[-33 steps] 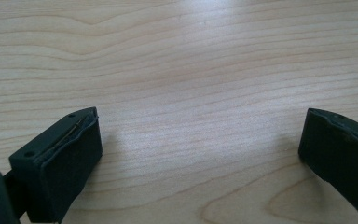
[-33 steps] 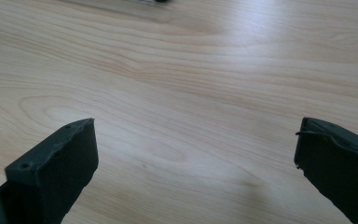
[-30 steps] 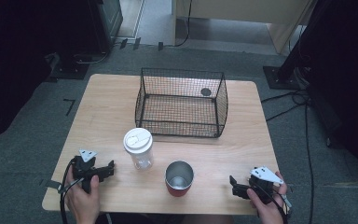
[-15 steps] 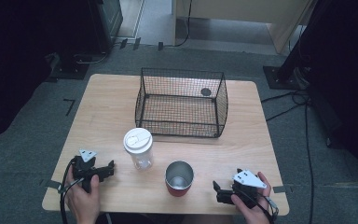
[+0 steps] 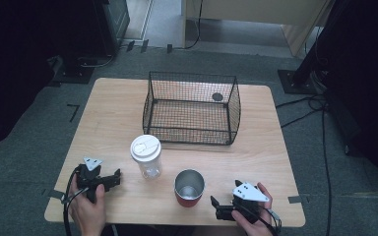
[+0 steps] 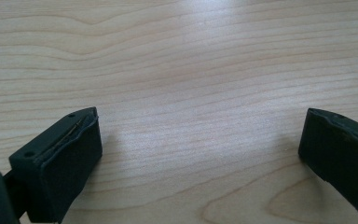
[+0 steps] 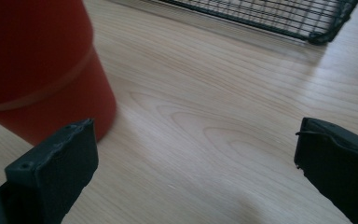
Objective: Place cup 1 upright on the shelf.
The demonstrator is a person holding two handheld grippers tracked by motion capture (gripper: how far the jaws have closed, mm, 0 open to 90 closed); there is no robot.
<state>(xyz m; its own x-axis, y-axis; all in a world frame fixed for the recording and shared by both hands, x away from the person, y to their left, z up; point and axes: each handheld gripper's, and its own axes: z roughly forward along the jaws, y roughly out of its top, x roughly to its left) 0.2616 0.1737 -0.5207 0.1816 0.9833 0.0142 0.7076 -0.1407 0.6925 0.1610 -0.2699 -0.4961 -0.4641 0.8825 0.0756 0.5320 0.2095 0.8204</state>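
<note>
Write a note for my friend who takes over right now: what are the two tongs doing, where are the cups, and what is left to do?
Left tongs: open, empty, resting low on the table near its front left edge.
Right tongs: open, empty, beside the red cup, not touching it; in the right gripper view the cup stands just ahead of one jaw.
Clear cup with white lid: upright, left of the red cup.
Wire basket: behind both cups, with only a small dark round thing at its back right.
Done: nothing gripped yet.
Left: probably grip the red cup; the basket may be its goal.
</note>
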